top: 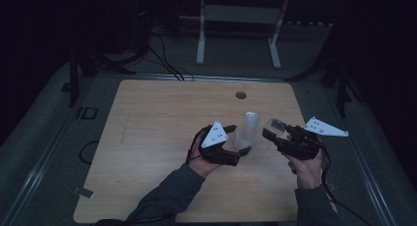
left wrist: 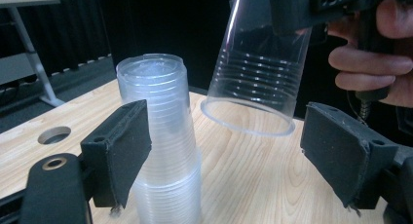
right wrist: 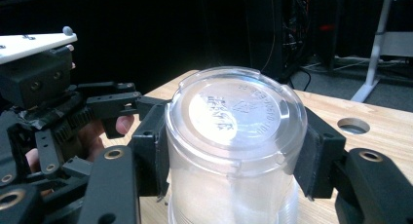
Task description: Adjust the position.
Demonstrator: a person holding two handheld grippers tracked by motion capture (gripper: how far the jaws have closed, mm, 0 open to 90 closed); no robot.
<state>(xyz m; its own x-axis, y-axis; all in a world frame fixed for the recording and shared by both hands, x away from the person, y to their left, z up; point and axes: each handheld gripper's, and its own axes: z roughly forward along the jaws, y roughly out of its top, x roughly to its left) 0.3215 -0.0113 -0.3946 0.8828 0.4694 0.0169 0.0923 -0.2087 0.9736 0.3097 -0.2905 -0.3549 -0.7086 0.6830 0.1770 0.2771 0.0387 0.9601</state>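
Nearest the person's edge of the wooden counter, both forearms come in, each hand carrying a tool. The left gripper sits just right of the counter's middle, and in the left gripper view its fingers stand wide apart. One pad is right beside the stack of clear cups, though contact can't be made out, and the other is well clear of it, so nothing is clamped.

That stack stands upside down on the counter, bottoms up, a little right of centre and between the two tools in the high view.

Over to the right gripper, nearer the counter's right edge. It has a single clear cup pinched between its fingers, the pads pressing on both sides just below the upturned base. In the left gripper view that cup hangs tilted above the wood, mouth down, lifted clear of the stack and just beside it.

Farther back, a round hole sits near the counter's far edge. Beyond that, a white frame stands on the dark floor.
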